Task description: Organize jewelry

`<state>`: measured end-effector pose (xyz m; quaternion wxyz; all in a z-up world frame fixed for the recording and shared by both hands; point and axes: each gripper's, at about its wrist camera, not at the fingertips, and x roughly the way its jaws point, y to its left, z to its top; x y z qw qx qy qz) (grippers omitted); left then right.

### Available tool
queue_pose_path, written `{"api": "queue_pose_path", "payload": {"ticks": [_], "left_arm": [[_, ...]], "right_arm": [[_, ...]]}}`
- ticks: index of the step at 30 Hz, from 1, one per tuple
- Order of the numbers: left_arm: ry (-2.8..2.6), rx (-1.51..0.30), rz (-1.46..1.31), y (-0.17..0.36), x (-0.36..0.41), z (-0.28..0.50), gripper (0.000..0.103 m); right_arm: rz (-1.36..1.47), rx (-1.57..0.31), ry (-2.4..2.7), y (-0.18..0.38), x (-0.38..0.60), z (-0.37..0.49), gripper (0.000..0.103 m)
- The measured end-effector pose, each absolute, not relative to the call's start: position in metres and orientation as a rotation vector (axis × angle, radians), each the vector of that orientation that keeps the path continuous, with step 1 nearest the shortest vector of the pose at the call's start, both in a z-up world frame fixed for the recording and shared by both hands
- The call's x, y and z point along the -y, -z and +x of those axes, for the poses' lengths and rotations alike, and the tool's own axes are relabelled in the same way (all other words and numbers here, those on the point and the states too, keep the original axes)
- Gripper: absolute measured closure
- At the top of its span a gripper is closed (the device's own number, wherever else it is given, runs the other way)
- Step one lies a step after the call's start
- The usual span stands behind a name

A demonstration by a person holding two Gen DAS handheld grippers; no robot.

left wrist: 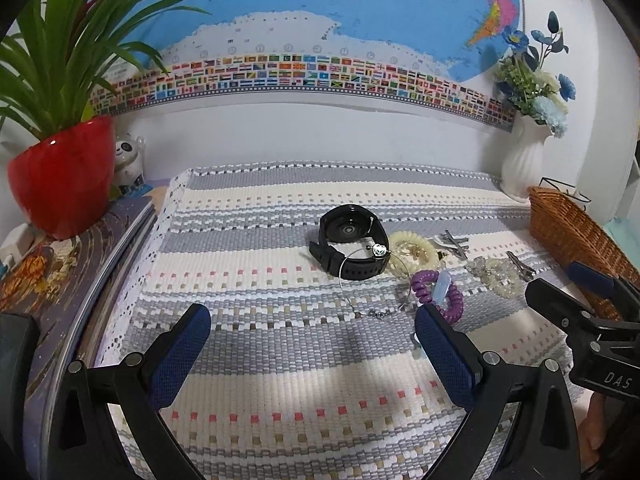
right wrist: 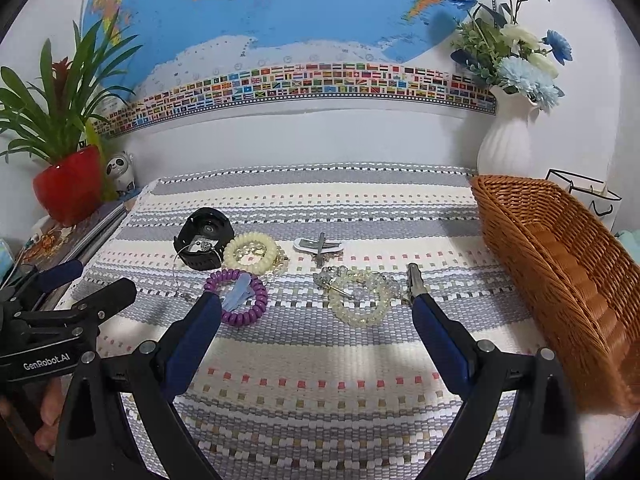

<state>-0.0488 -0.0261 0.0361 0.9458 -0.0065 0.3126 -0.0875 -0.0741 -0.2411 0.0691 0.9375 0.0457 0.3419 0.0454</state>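
Observation:
Jewelry lies in a loose group on the woven striped mat [right wrist: 320,360]. A black watch [left wrist: 352,240] [right wrist: 204,236] has a thin wire hoop with a silver charm [left wrist: 380,250] across it. Beside it are a cream coil bracelet [right wrist: 252,254] [left wrist: 414,246] and a purple coil band [right wrist: 256,312] [left wrist: 430,278] with a pale blue clip [right wrist: 240,294] on it. A clear bead bracelet [right wrist: 356,320] and silver hair clips [right wrist: 320,248] lie to the right. My left gripper [left wrist: 312,332] is open, short of the watch. The right gripper [right wrist: 316,312] is open, low before the bead bracelet.
A brown wicker basket [right wrist: 560,272] [left wrist: 572,232] stands at the mat's right edge. A white vase of blue flowers [right wrist: 508,144] is behind it. At the back left, a red plant pot [left wrist: 60,176] and a panda figure [left wrist: 128,160] sit by a dark book [left wrist: 60,272].

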Motion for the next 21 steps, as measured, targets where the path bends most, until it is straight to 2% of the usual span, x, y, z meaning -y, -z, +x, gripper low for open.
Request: {"api": "queue_pose_path", "payload": {"ticks": [21], "left_arm": [[0.169,-0.645,-0.013,-0.0356,0.0271,-0.0492,0.002]], "right_arm": [[0.07,-0.703,-0.065,-0.0677,0.237,-0.0738,0.006]]}}
